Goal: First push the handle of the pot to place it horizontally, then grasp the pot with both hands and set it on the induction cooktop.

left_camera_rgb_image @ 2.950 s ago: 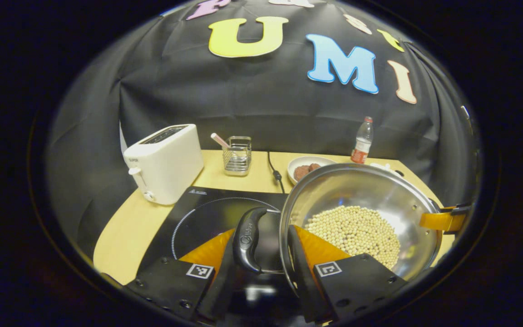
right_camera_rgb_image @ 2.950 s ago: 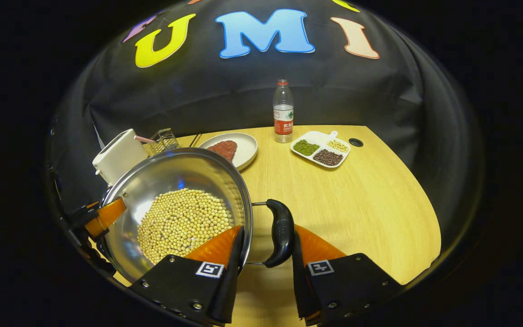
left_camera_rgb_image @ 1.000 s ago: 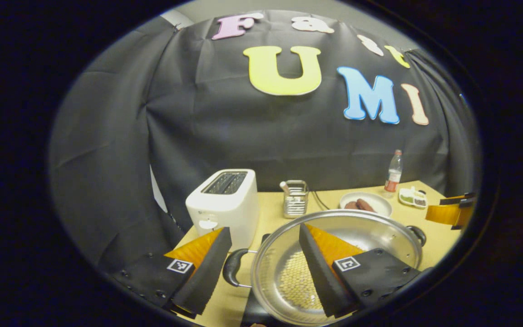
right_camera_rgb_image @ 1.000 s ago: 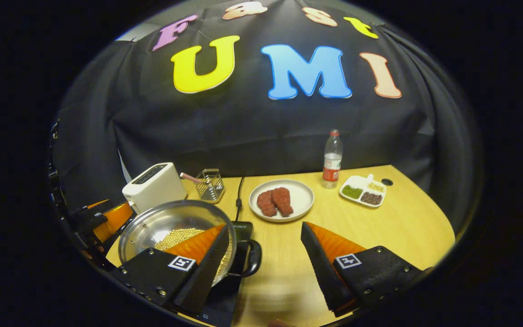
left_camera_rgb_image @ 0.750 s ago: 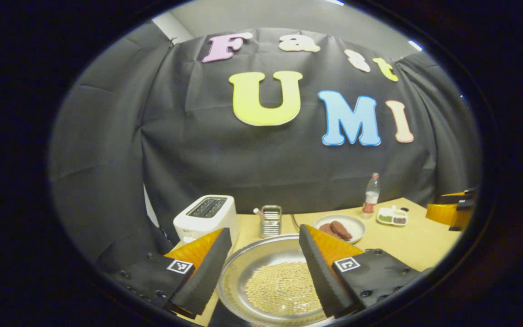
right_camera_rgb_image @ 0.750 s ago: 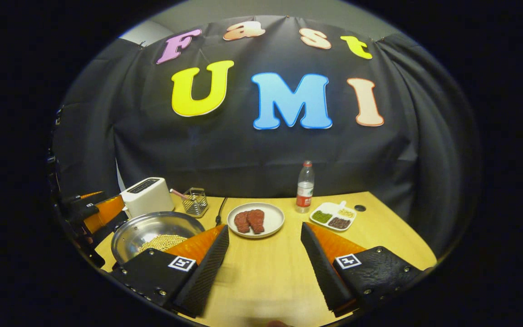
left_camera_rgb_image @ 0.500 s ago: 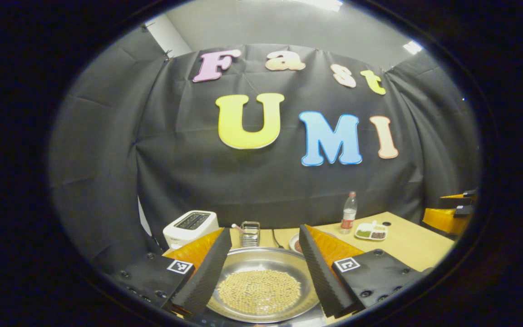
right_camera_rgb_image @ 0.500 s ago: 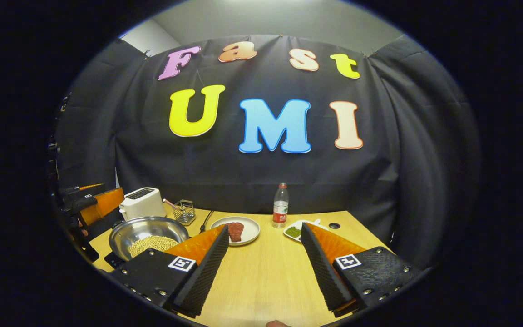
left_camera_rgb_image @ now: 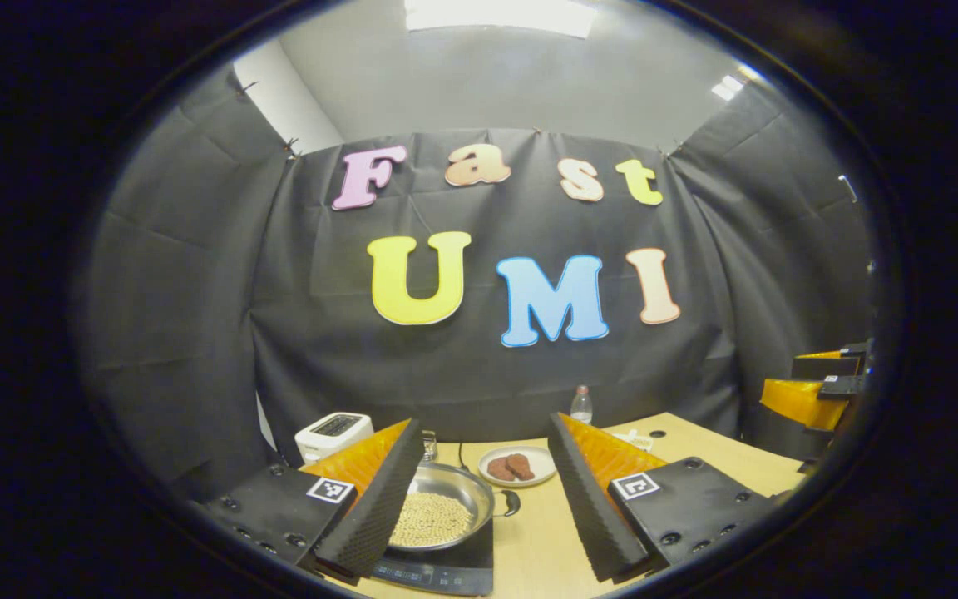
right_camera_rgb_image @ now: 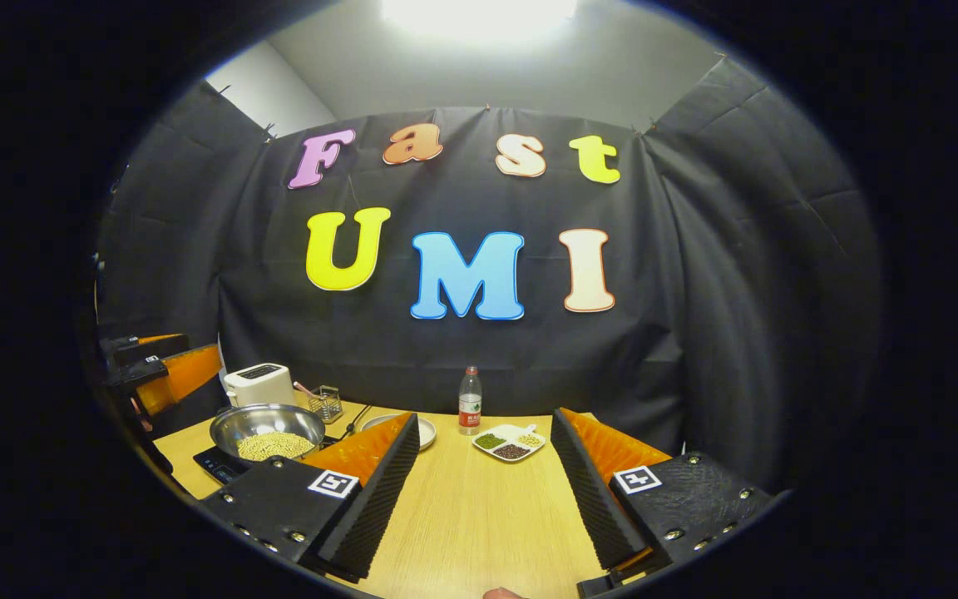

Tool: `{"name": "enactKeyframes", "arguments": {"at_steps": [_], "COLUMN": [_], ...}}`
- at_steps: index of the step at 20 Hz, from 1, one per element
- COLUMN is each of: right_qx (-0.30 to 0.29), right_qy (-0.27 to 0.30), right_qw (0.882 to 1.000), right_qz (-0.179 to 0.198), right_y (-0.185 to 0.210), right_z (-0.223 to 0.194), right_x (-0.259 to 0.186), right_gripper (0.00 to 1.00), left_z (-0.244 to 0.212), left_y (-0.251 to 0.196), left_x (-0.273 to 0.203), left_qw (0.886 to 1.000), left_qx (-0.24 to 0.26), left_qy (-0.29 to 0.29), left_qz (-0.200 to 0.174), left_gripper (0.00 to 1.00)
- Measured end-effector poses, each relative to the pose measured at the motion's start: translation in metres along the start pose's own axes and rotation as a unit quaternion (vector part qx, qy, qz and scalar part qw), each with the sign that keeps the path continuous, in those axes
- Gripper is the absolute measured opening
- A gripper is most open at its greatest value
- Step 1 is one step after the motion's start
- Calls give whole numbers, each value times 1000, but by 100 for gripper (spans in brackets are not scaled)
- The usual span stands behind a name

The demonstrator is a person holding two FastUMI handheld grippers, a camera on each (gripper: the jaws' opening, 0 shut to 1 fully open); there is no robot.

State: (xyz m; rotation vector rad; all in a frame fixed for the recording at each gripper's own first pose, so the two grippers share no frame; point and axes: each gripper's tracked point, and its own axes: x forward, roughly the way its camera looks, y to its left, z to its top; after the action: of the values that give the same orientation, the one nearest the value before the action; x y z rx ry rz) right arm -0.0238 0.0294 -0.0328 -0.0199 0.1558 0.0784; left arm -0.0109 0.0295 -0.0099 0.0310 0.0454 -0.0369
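Note:
The steel pot [left_camera_rgb_image: 466, 487], holding pale beans [left_camera_rgb_image: 433, 520], sits on the black induction cooktop [left_camera_rgb_image: 446, 574] with a black side handle [left_camera_rgb_image: 513, 502] pointing right. My left gripper [left_camera_rgb_image: 484, 420] is open, raised and well back from the pot, with nothing between its fingers. In the right gripper view the pot [right_camera_rgb_image: 267, 420] rests on the cooktop [right_camera_rgb_image: 211, 464] at the far left of the table. My right gripper [right_camera_rgb_image: 485, 414] is open and empty, high above the table's front. Each gripper shows at the other view's edge: the right one [left_camera_rgb_image: 812, 391], the left one [right_camera_rgb_image: 163, 374].
A white toaster [right_camera_rgb_image: 259, 383] and a wire rack [right_camera_rgb_image: 327, 402] stand behind the pot. A plate of meat [left_camera_rgb_image: 516, 466], a water bottle [right_camera_rgb_image: 469, 401] and a divided dish of beans [right_camera_rgb_image: 508, 441] sit toward the back of the wooden table [right_camera_rgb_image: 479, 516].
Both grippers let go of the pot's handles, opened, and drew up and back. The pot went from held above the cooktop to resting on it.

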Motion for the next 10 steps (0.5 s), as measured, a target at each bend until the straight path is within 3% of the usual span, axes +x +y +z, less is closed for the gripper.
{"name": "enactKeyframes", "arguments": {"at_steps": [2,5,6,10], "right_qx": [2,2,-1,12], "right_qy": [-4,-24,-34,-50], "right_qw": [1000,1000,999,999], "right_qz": [3,2,-3,-12], "right_y": [-3,-2,-3,8], "right_z": [8,22,27,33], "right_x": [-13,-27,-31,-42], "right_gripper": [96,96,96,96], "left_z": [4,15,18,32], "left_y": [-3,5,11,31], "left_x": [-15,-39,-45,-57], "left_qw": [1000,1000,1000,999], "left_qx": [-1,0,4,20], "left_qy": [3,-5,-10,-26], "left_qz": [4,11,15,23], "left_gripper": [94,100,94,96]}}
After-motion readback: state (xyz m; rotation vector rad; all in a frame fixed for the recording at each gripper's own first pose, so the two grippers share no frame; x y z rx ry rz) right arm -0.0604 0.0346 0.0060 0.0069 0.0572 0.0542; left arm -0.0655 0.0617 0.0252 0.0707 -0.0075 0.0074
